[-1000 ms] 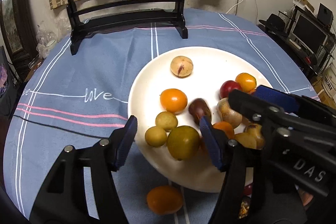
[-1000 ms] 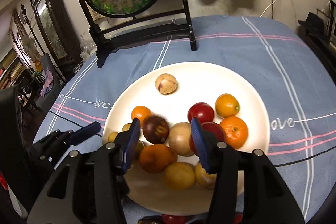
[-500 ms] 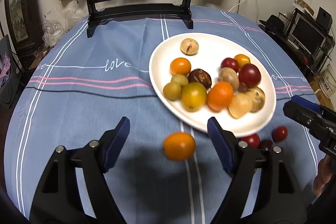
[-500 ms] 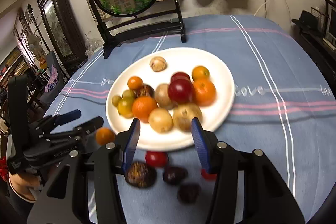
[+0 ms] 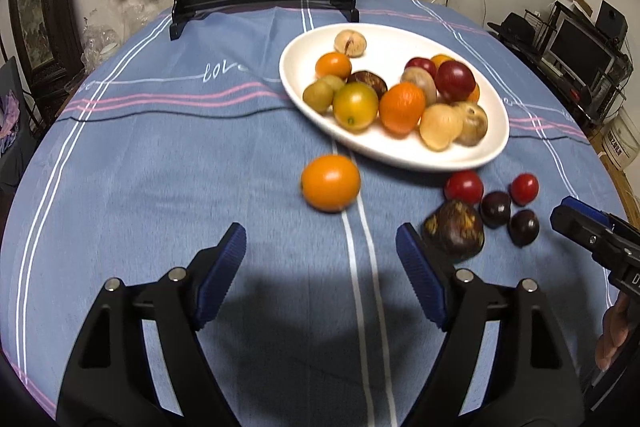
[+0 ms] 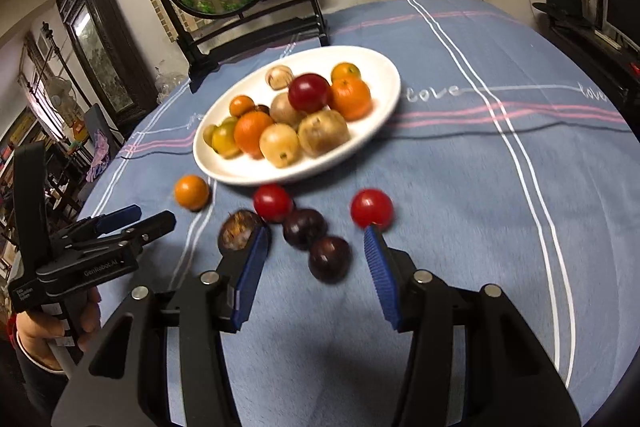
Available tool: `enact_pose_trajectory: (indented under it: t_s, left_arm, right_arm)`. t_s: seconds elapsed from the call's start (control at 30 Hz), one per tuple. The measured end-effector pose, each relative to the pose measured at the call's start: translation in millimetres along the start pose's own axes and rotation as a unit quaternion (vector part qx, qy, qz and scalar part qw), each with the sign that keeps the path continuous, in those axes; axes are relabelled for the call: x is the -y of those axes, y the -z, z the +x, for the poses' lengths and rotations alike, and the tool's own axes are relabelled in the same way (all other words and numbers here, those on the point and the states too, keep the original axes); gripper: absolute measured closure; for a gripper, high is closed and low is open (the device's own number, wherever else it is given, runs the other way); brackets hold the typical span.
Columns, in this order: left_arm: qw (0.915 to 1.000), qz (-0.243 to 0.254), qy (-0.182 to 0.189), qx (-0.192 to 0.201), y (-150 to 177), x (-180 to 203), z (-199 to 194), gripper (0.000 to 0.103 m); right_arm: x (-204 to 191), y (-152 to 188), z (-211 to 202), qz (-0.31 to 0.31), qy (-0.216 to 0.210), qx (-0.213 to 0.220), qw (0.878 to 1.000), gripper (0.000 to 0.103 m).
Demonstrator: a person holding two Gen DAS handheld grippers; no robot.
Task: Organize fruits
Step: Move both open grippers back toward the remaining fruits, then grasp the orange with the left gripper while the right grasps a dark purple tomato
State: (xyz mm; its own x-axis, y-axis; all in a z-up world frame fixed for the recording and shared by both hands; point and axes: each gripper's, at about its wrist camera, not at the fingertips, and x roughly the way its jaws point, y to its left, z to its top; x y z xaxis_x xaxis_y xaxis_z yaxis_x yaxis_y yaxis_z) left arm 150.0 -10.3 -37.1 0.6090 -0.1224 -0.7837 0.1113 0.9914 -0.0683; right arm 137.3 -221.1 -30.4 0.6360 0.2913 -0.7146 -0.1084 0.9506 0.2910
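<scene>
Six loose fruits (image 6: 330,259) noted on blue-clothed worktop (image 5: 160,167) near heaped white oval plate (image 5: 496,143); left tool (image 5: 320,269) released, right tool (image 6: 316,255) parted, both empty.

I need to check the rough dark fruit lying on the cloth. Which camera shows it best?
The left wrist view: the rough dark fruit lies nearly whole there, its speckled skin plain, only its near left edge behind a fingertip. In the right wrist view the fruit is blurred and partly hidden behind a blue finger pad.
</scene>
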Motion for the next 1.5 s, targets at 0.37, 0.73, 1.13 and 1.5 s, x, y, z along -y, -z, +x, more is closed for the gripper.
enact_pose_trajectory:
  t_s: [0.37, 0.73, 1.13, 1.5]
  left_arm:
    - [0.9998, 0.009, -0.009, -0.015, 5.4, -1.4, 12.6, 0.023]
    - [0.9983, 0.041, -0.028, -0.03, -22.6, 7.1, 47.9, 0.053]
    - [0.999, 0.042, 0.003, -0.017, -21.0, 6.8, 52.1, 0.066]
    - [0.999, 0.042, 0.006, -0.013, -19.3, 5.3, 51.5, 0.066]
  right_arm:
    - [-2.1, 14.6, 6.7, -0.038, 0.049, -0.028, 0.998, 0.05]
    - [-7.6, 16.5, 16.4, -0.066, 0.048, -0.045, 0.996, 0.05]
    - [-16.3, 4.9, 45.0, -0.085, 0.067, -0.077, 0.991, 0.05]
    - [-20.6, 1.5, 50.4, -0.098, 0.097, -0.077, 0.987, 0.075]
